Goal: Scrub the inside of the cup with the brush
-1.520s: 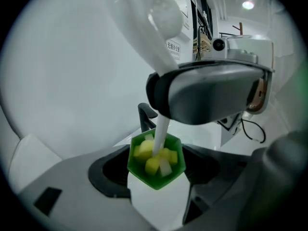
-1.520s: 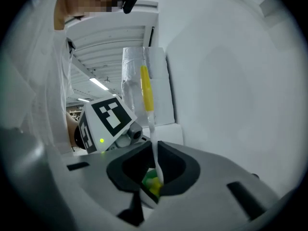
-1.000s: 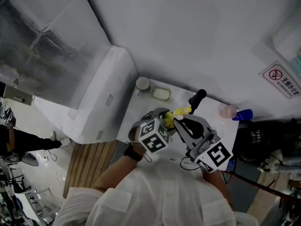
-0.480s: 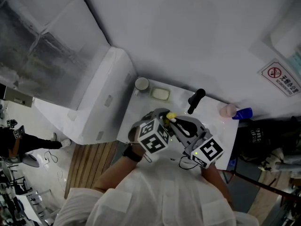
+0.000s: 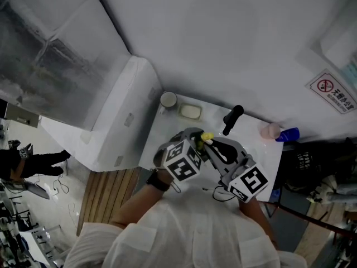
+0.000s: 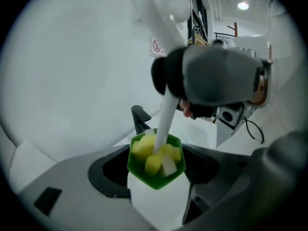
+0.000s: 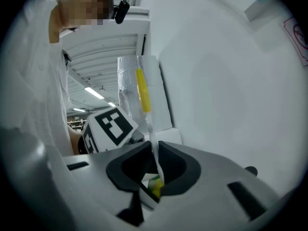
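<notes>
Since a second ago our right gripper (image 5: 216,148) has drawn toward the left gripper (image 5: 192,141), which clamps the cup (image 6: 159,196). Our right jaws pinch the brush (image 6: 165,110): handle slanting up, yellow head down inside the cup. We cannot read the wall sign (image 5: 333,93)

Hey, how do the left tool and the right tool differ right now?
The left tool holds the cup, jaws wide apart around its white body; the right tool pinches the brush, jaws nearly together on its thin handle. The left tool carries the thing being cleaned; the right tool carries the cleaner, whose yellow head sits inside the cup's green rim. Both are gripping, and they meet at the cup.
</notes>
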### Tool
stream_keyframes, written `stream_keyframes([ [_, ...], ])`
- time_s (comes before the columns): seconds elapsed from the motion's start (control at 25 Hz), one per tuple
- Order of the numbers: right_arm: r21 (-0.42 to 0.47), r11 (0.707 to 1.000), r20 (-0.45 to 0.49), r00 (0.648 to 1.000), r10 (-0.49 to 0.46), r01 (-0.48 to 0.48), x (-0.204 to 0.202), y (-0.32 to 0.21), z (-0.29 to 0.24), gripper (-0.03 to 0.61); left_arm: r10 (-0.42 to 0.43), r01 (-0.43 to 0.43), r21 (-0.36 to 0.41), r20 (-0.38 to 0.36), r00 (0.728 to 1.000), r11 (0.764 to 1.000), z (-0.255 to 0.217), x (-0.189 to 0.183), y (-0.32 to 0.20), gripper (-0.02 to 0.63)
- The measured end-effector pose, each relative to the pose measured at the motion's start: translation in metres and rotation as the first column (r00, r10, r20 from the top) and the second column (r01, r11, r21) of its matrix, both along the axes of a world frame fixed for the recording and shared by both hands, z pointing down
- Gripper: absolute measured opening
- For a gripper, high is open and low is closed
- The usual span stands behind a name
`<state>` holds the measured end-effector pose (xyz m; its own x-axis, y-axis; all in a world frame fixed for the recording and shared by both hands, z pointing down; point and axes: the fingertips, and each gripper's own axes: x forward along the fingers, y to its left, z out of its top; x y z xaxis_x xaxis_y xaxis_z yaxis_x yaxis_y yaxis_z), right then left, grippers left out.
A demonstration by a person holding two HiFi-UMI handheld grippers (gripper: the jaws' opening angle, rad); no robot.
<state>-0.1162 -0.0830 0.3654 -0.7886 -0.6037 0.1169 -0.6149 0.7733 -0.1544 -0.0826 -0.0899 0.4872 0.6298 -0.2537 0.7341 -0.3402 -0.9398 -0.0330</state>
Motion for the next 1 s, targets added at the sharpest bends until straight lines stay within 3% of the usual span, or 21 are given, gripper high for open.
stream_keyframes([
  [0.12, 0.043, 0.999, 0.065, 0.998, 0.012, -0.015, 0.003, 0.000, -0.025, 0.041, 0.013, -0.014, 0.003, 0.040, 0.999, 1.000, 0.010, -0.003, 0.002, 0.304],
  [0.4, 0.063, 0.998, 0.060, 0.998, 0.001, -0.004, 0.007, 0.001, -0.034, 0.034, -0.004, 0.004, -0.003, 0.027, 1.000, 1.000, 0.011, -0.004, 0.000, 0.305],
  [0.6, 0.035, 0.999, -0.014, 1.000, -0.018, 0.018, 0.000, 0.000, -0.006, 0.038, 0.005, -0.005, -0.002, 0.017, 1.000, 1.000, 0.006, -0.001, 0.001, 0.304],
  [1.0, 0.004, 1.000, -0.071, 0.997, -0.014, 0.014, 0.001, -0.005, 0.024, 0.034, 0.021, -0.020, -0.016, 0.031, 0.999, 1.000, 0.012, -0.001, 0.004, 0.305],
])
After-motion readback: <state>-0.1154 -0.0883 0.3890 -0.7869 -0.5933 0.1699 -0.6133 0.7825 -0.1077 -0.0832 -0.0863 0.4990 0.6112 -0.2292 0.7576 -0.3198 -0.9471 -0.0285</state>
